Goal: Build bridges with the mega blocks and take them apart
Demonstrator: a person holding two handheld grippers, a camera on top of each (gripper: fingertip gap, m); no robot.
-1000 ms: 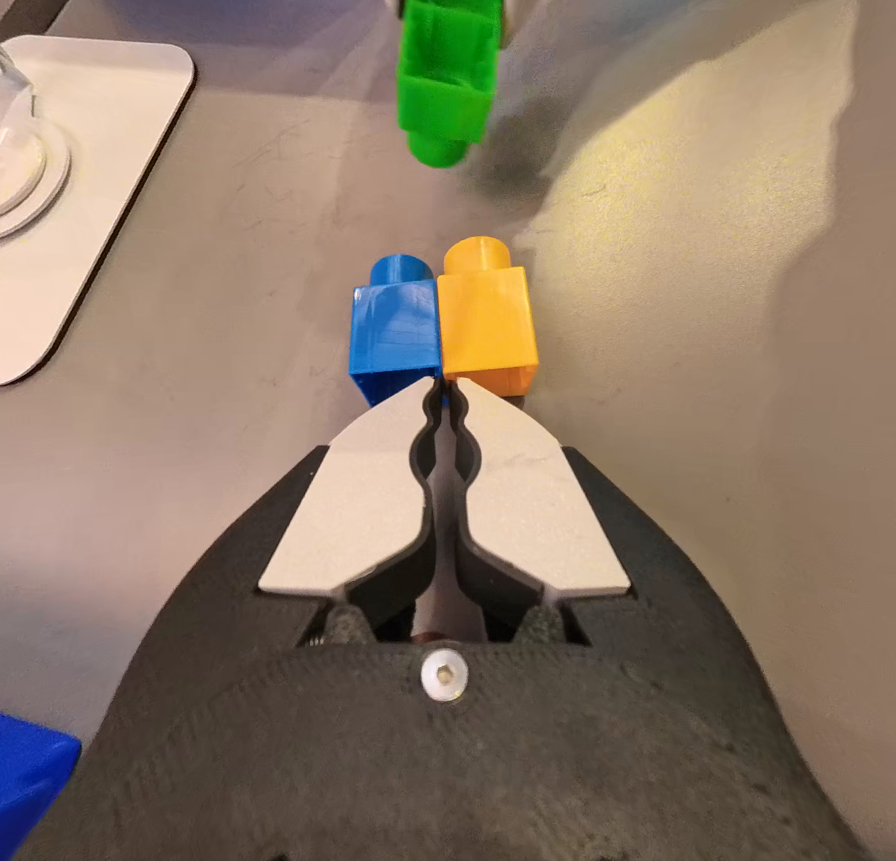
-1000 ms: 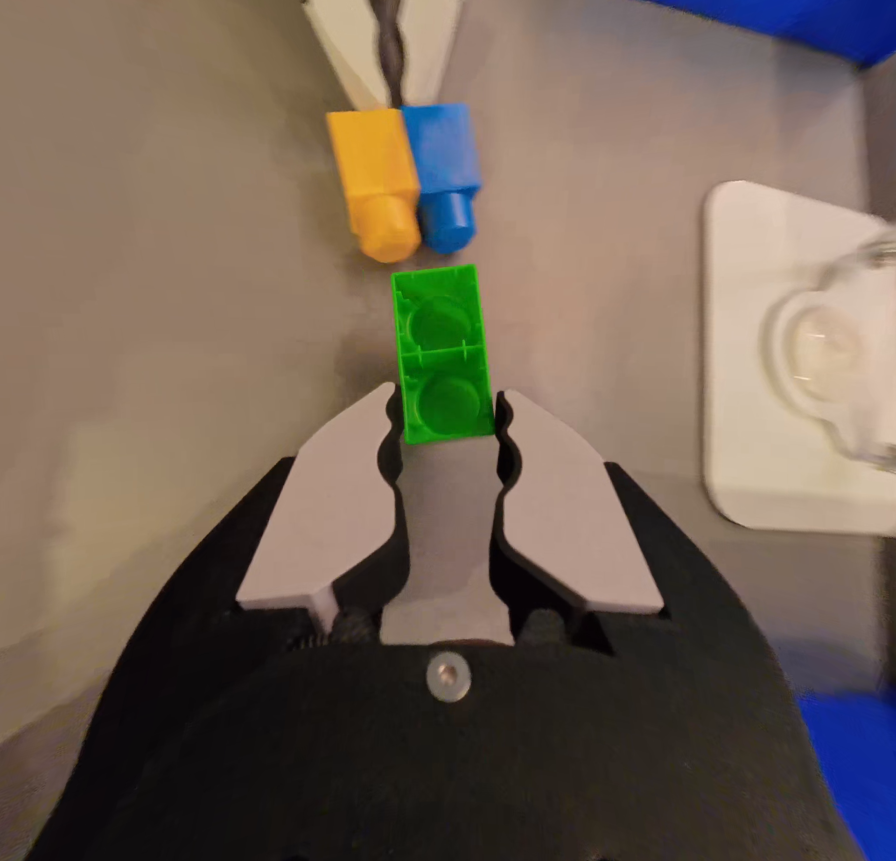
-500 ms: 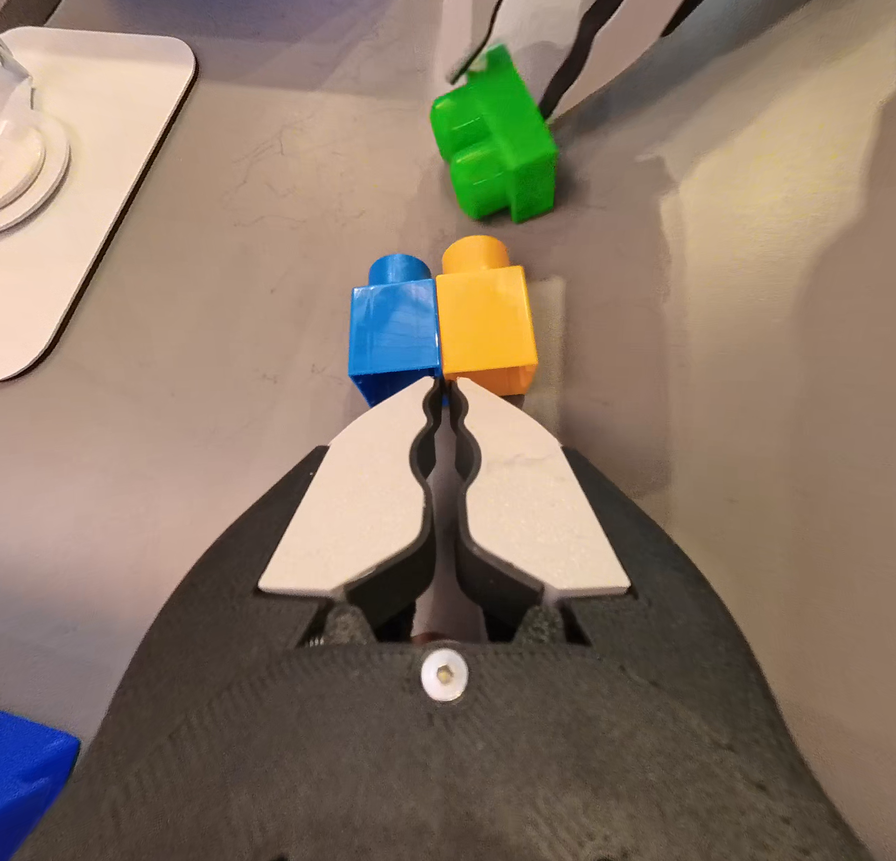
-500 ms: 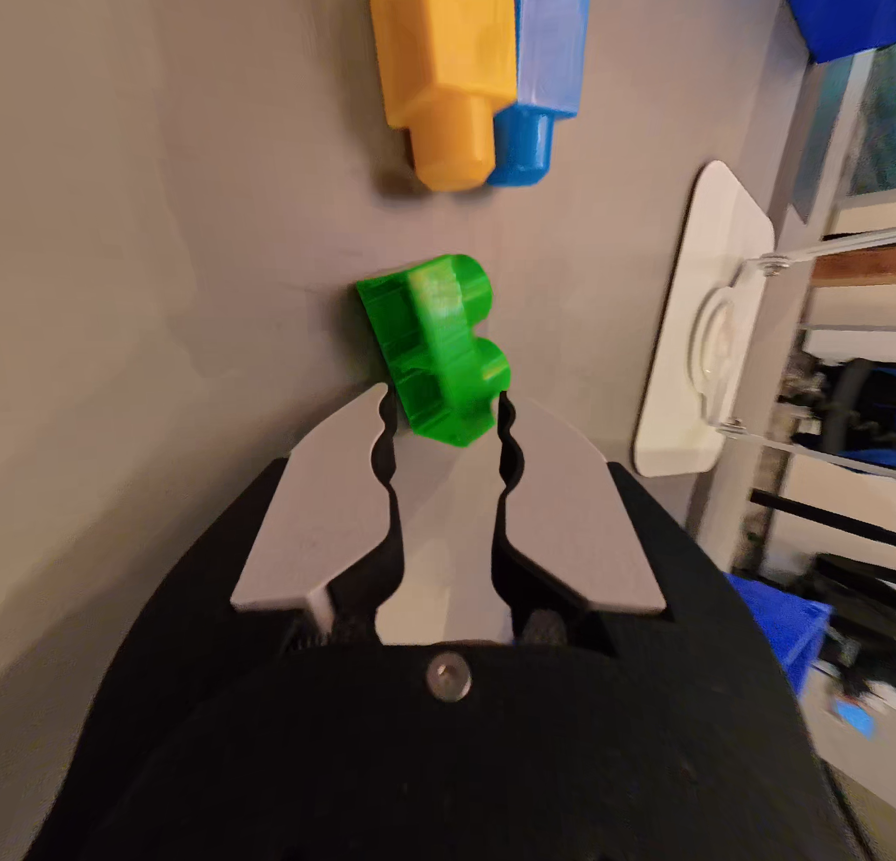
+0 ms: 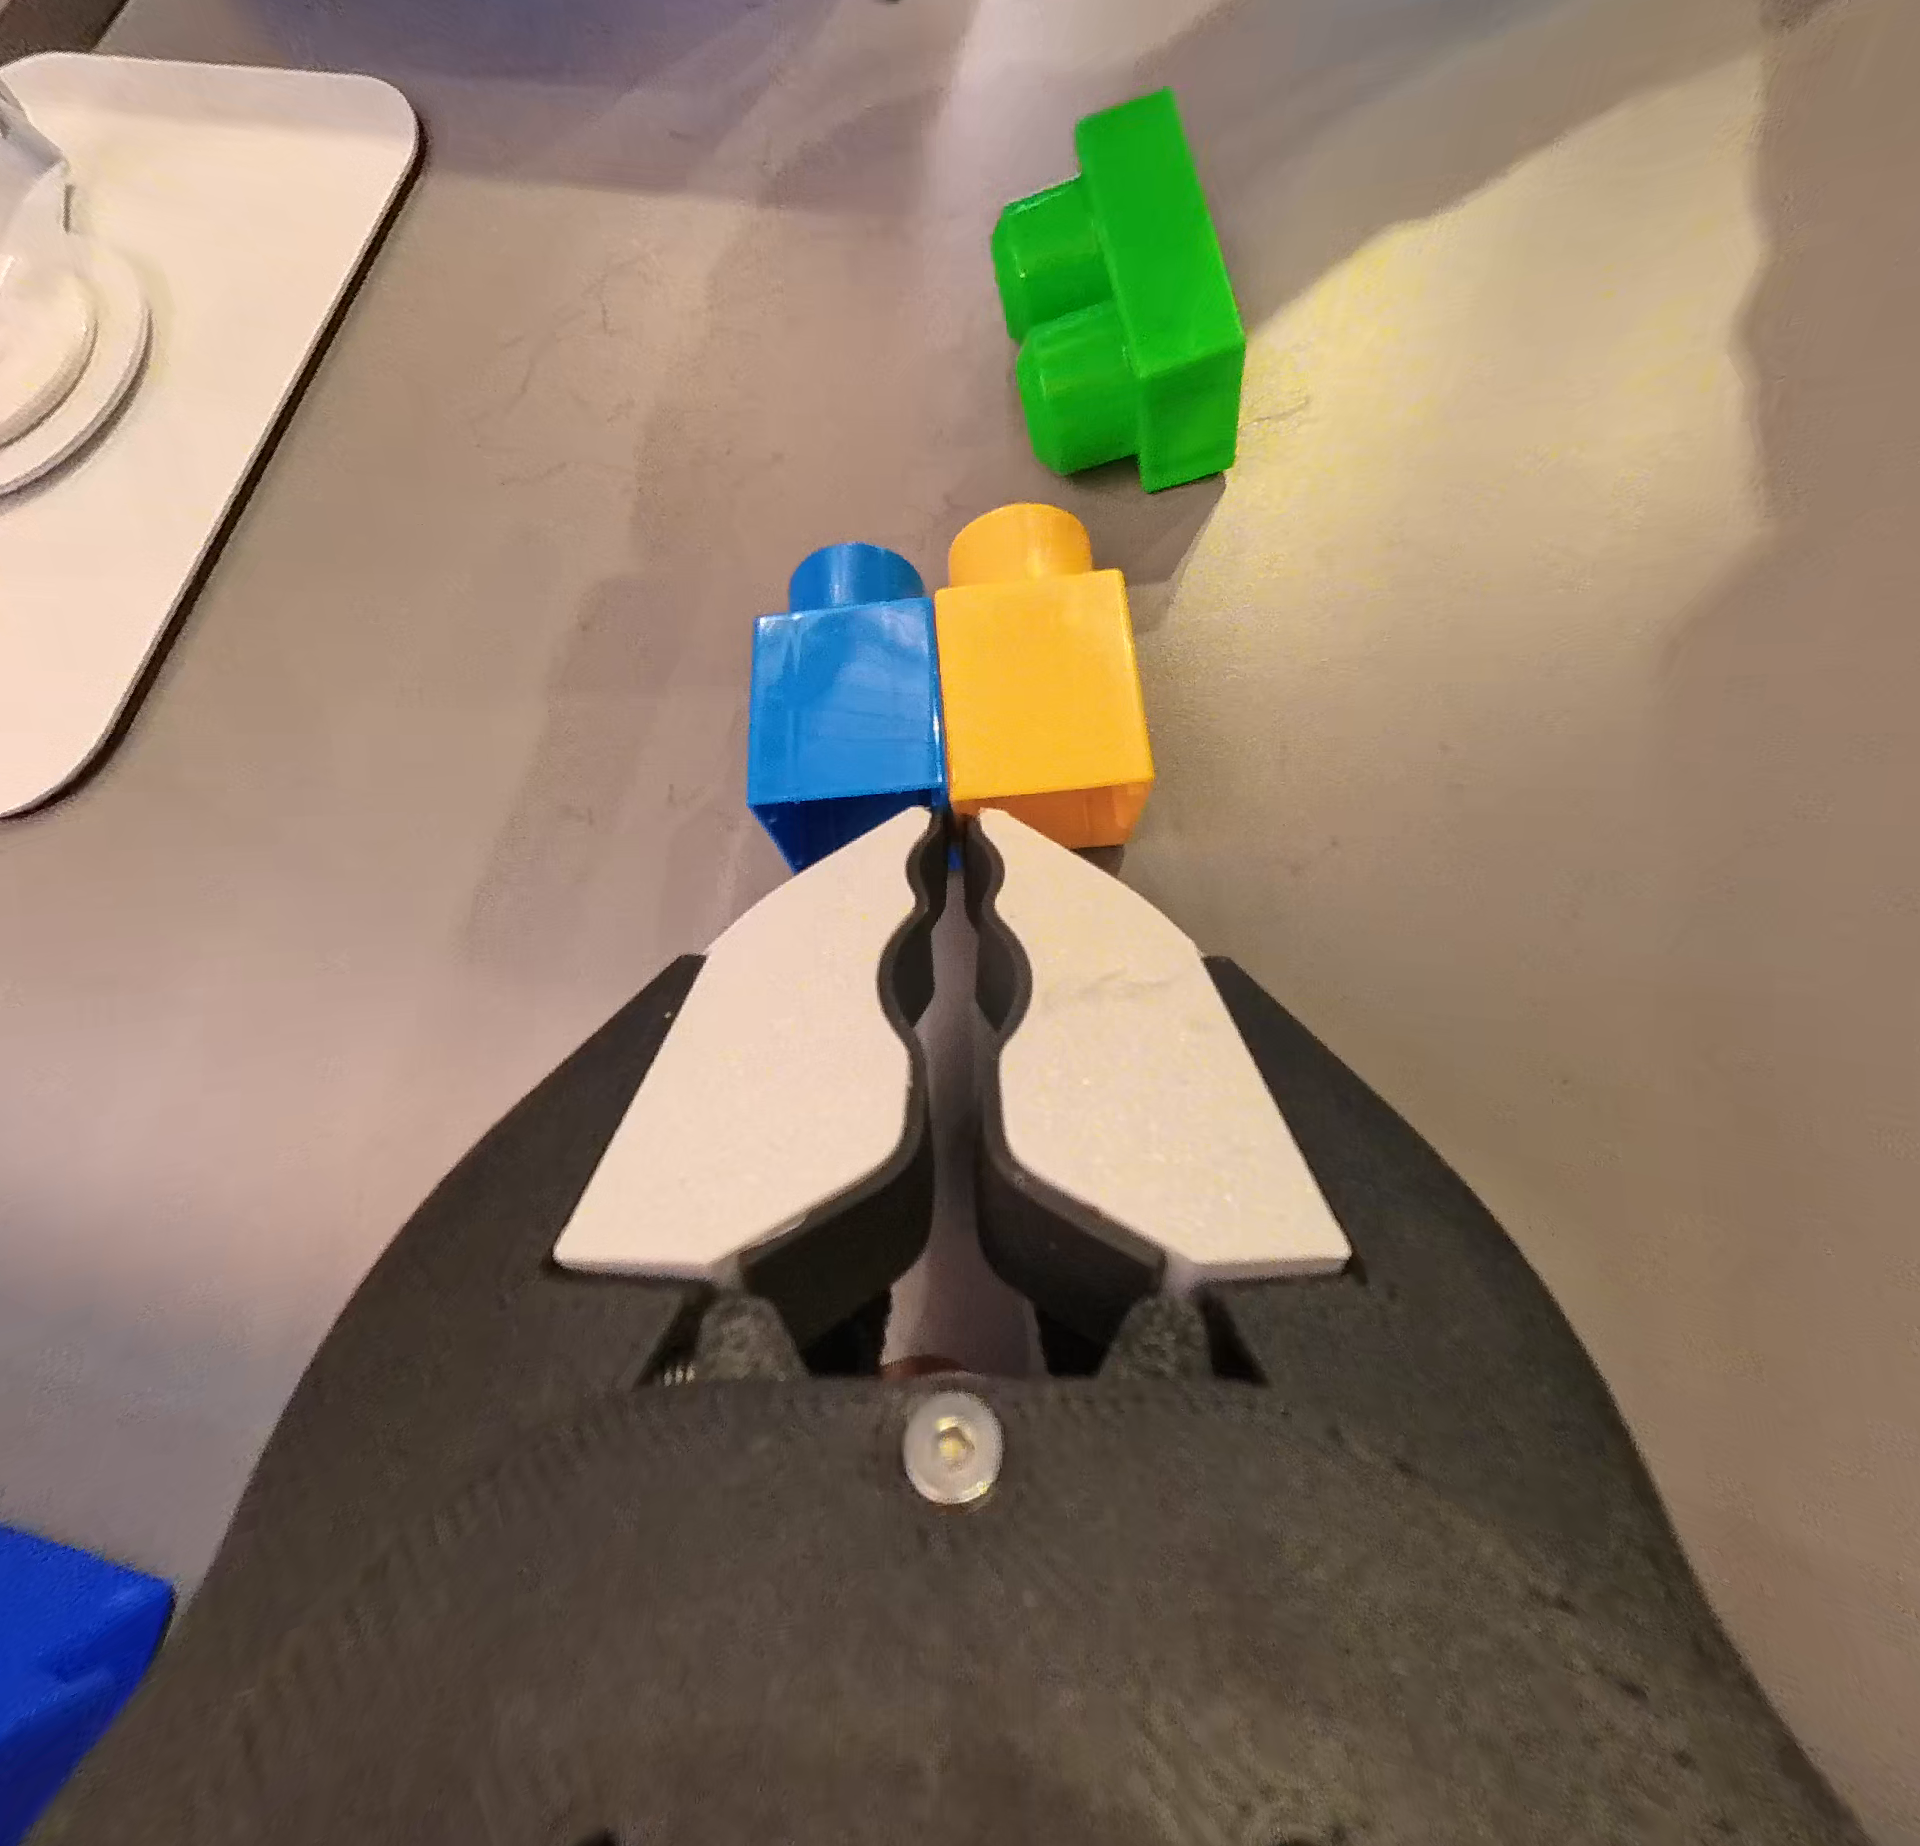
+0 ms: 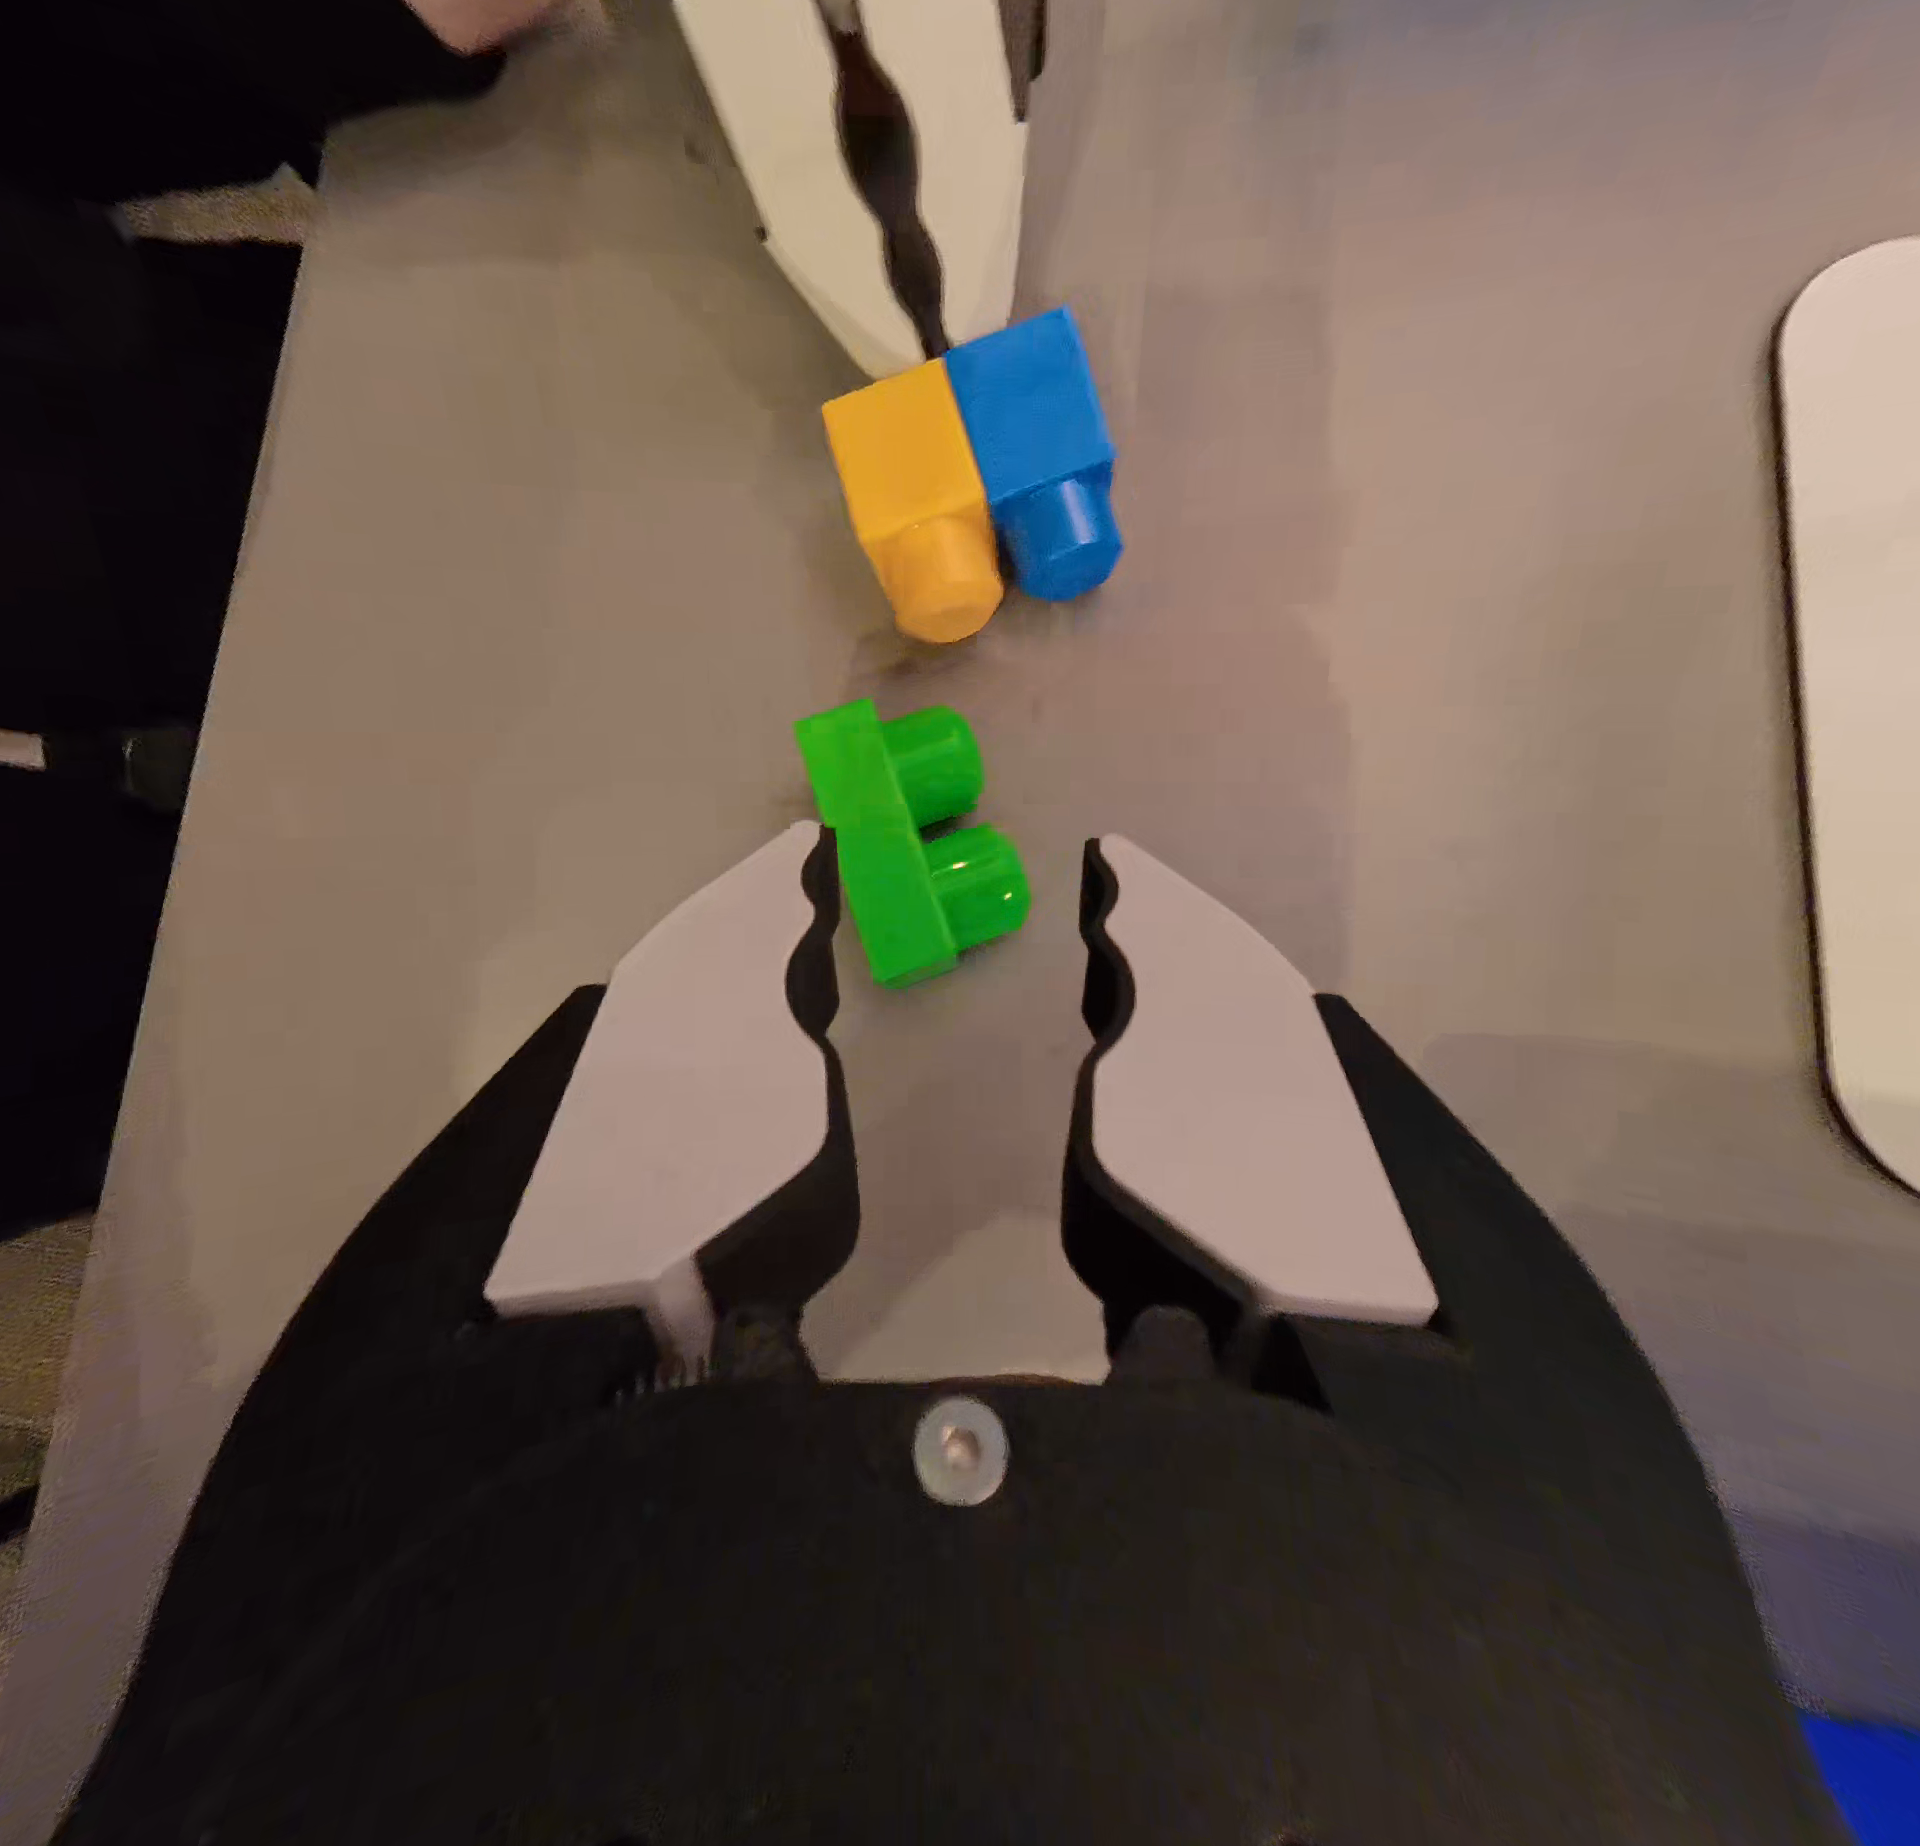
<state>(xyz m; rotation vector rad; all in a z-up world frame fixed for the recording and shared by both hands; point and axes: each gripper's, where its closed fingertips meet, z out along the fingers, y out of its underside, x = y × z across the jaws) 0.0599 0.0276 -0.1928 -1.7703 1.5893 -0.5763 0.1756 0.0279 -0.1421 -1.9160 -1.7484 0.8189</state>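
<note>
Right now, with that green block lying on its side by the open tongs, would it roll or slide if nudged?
The green block probably slides rather than rolls: it rests on a flat side. Its two round studs point sideways and might make it pivot. It looks like hollow hard plastic, so likely light and stiff, perhaps slippery on the smooth grey table.

Nothing readable here, honestly. The blocks (green (image 5: 1127, 300), blue (image 5: 844, 707) and orange (image 5: 1042, 700)) are plain moulded plastic with no lettering. The white mat (image 5: 177, 362) at ten o'clock in the left wrist view is blank too, and the grey table (image 5: 1507, 757) carries no marks or numbers.
</note>
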